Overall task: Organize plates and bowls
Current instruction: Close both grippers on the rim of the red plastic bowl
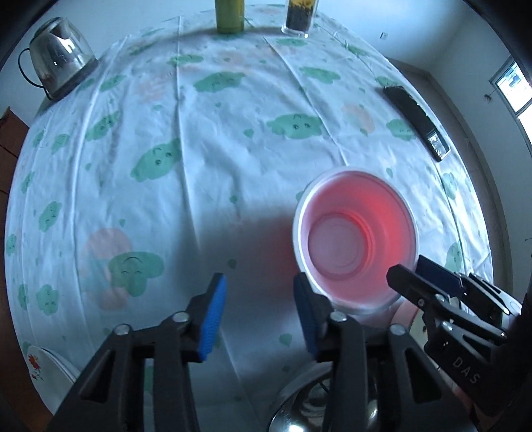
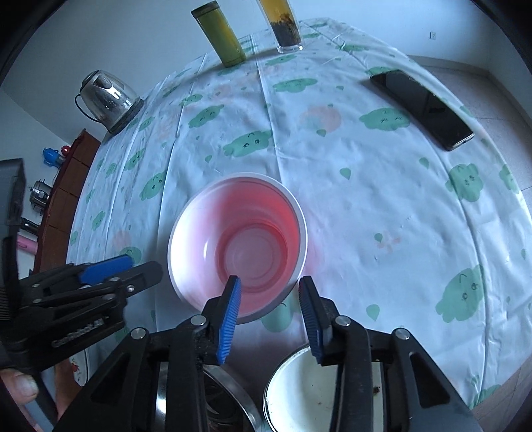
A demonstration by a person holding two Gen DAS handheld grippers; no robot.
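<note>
Nearest the cameras, under both wrists, sit a steel bowl (image 2: 229,398) and a white bowl (image 2: 299,392) side by side at the table's front edge, with a flower-printed white plate (image 1: 43,365) off to the left; none of these looks stacked yet. The right gripper (image 2: 269,299) has its blue pads set narrowly astride the near rim of the pink plastic bowl (image 2: 239,239), one pad inside the bowl and one outside, though whether they actually press on the wall I cannot tell. The left gripper (image 1: 259,299) stands narrow too, with nothing between its fingers; its right finger sits just beside the bowl's outer wall. The pink bowl rests upright on the cloud-print tablecloth (image 2: 365,199), a little beyond the other dishes. Farther back lie a black phone (image 2: 422,106), a glass kettle (image 2: 106,99), a green flask (image 2: 219,36) and a glass of tea (image 2: 282,26). Judging by this, the sorting seems barely begun: the bowls are still to be nested and the plate gathered.
</note>
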